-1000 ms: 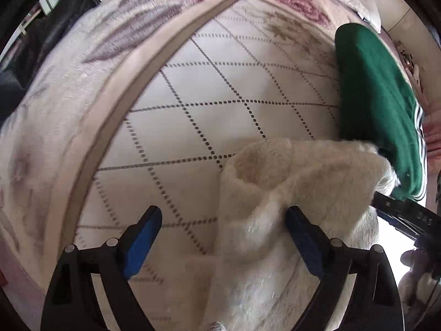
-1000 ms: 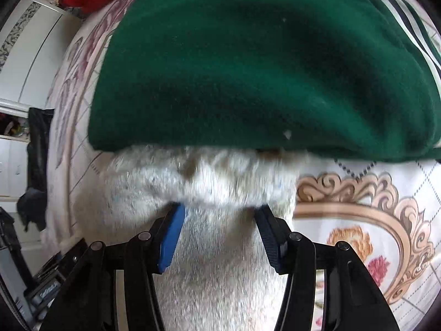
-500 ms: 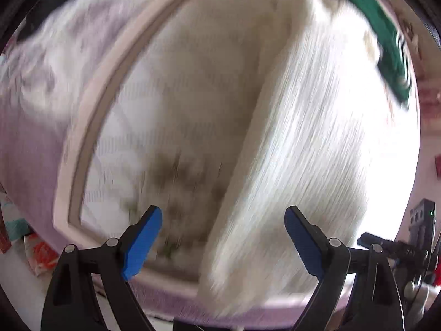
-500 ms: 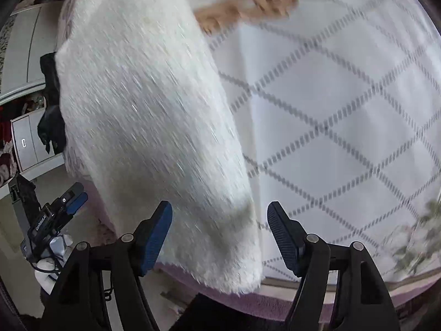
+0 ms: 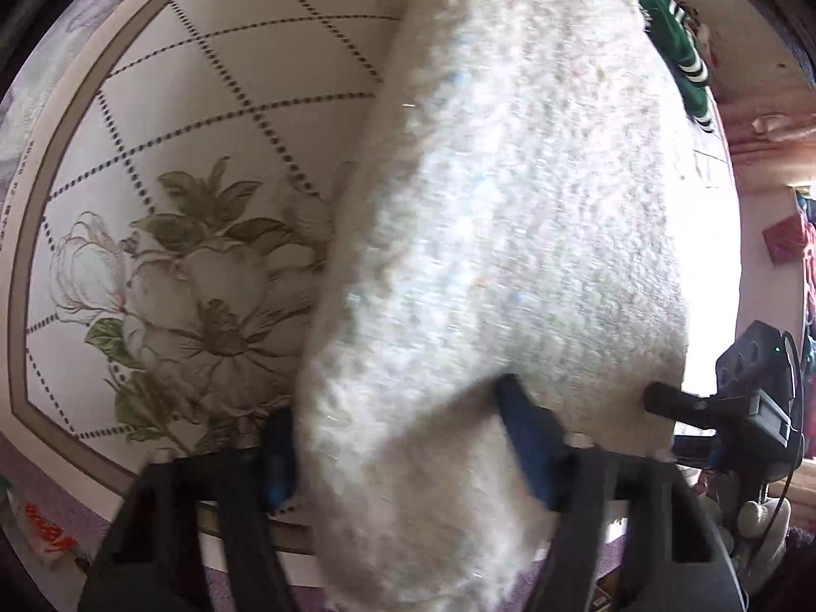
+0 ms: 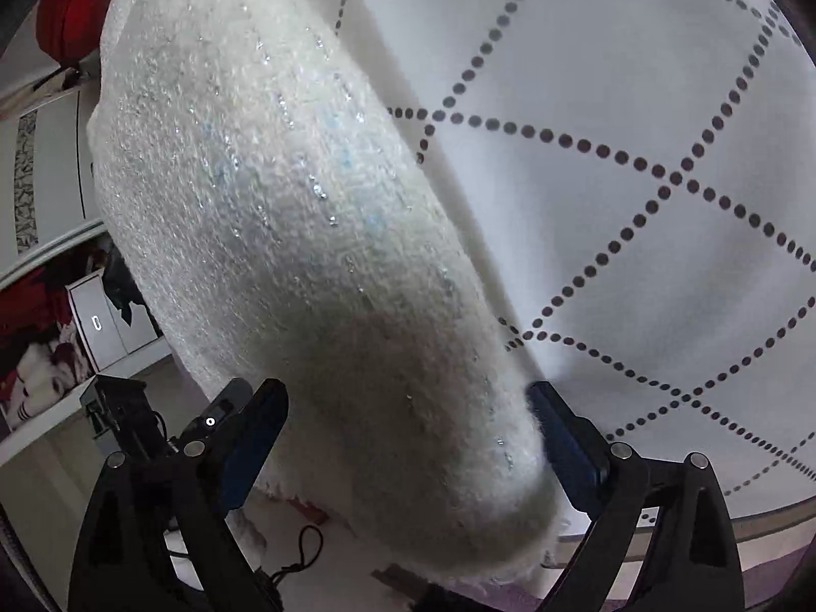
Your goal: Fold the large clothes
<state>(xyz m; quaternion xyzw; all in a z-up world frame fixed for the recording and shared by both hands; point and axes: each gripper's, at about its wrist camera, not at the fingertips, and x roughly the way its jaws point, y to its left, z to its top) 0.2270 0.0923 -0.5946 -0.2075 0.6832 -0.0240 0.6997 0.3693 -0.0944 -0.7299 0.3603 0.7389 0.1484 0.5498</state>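
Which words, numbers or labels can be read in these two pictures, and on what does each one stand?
Dark print along the border of the bed cover, left wrist view: too small and blurred to read.
Orange-red print on a pale item, lower left of the same view: blurred, not readable.
Right wrist view: no text to be seen; the white sweater shows none.

Fluffy off-white knitted garment point(image 5: 510, 234) with faint blue flecks and silvery glints; white bedspread point(image 6: 637, 102) with dark dotted diamond grid, beige border, green-leaved pale flower print; dark green white-striped garment point(image 5: 678, 46); blue gripper pads point(image 6: 255, 438).
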